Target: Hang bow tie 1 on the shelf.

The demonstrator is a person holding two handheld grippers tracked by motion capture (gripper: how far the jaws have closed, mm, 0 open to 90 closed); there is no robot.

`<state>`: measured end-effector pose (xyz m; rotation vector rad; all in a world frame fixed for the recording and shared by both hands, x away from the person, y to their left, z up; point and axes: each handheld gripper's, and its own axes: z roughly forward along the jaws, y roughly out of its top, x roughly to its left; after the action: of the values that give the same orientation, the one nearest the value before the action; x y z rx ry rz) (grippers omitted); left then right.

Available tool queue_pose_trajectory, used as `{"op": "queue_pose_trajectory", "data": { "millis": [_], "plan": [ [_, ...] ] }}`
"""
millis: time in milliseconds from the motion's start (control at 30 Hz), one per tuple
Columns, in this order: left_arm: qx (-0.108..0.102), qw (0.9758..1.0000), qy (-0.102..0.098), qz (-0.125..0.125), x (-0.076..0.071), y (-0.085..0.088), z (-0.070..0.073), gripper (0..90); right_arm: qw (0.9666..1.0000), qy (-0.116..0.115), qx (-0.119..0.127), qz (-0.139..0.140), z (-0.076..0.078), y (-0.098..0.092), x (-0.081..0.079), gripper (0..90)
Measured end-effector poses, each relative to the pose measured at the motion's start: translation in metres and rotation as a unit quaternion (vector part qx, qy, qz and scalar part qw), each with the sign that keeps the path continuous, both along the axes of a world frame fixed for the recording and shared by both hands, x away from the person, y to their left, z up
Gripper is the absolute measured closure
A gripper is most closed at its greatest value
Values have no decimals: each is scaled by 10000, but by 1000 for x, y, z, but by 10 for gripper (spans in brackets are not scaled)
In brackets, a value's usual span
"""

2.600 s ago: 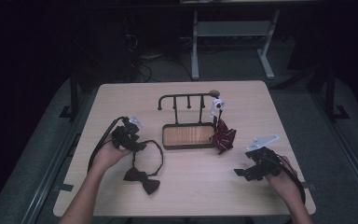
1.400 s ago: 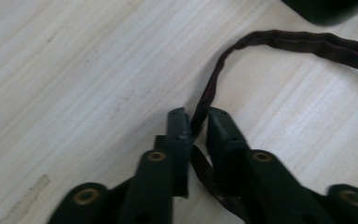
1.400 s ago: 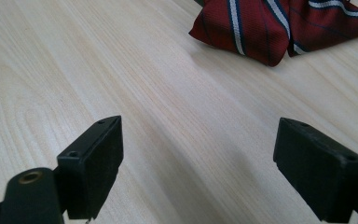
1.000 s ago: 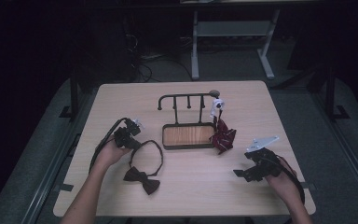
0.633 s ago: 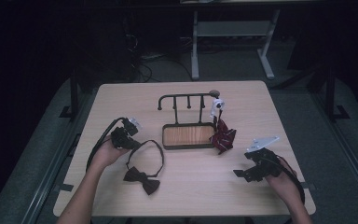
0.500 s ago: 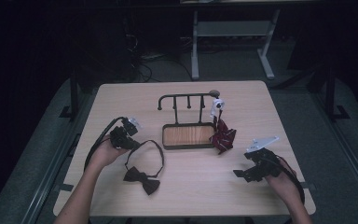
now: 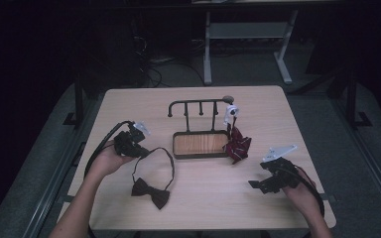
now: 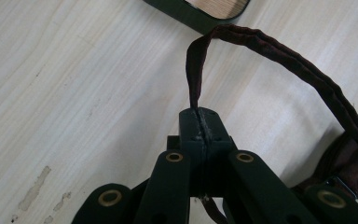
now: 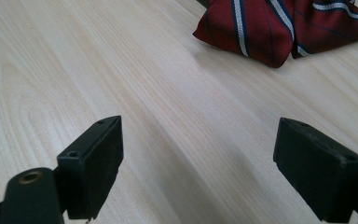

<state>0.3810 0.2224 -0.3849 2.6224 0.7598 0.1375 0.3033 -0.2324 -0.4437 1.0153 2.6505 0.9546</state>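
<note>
Your left claw (image 7: pixel 140 148) sits at about nine o'clock on the worktop (image 7: pixel 198 203), and its jaws are pressed together on the strap (image 8: pixel 279 53) of the dark bow tie (image 7: pixel 151 193); in the left gripper view the strap rises from between the closed tips, arches over the wood and drops to the tie's body at the lower right. In the high view the loop of that strap runs from your claw round toward the stand and back down to the bow, which lies flat on the worktop at about seven o'clock, just below your left hand (image 7: pixel 104 161). The black stand (image 7: pixel 198 106) with its row of pegs and its wooden tray (image 7: pixel 200 144) stands at the centre, and a corner of that tray shows at the top of the left gripper view. A red striped tie (image 7: pixel 236 144) hangs from the stand's right end, bunched against the tray's right side and reaching the worktop. Your right claw (image 7: pixel 256 184) rests at about four o'clock, well apart from the stand, with its jaws spread wide over bare wood and holding nothing; the red striped tie lies ahead of it at one o'clock in the right gripper view.
</note>
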Motion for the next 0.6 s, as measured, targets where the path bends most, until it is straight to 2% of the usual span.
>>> {"op": "queue_pose_trajectory", "data": {
  "millis": [200,500,600],
  "plan": [
    [-58,9999,29,-86,-2,2,7,897,10000,-12,-4,-7,0,0,0,157],
    [-80,9998,-34,-203,-7,3,25,897,10000,-12,16,-8,1,0,0,157],
    [-206,9995,17,-238,-8,5,29,897,10000,-12,7,2,1,-1,0,157]
  ]
}}
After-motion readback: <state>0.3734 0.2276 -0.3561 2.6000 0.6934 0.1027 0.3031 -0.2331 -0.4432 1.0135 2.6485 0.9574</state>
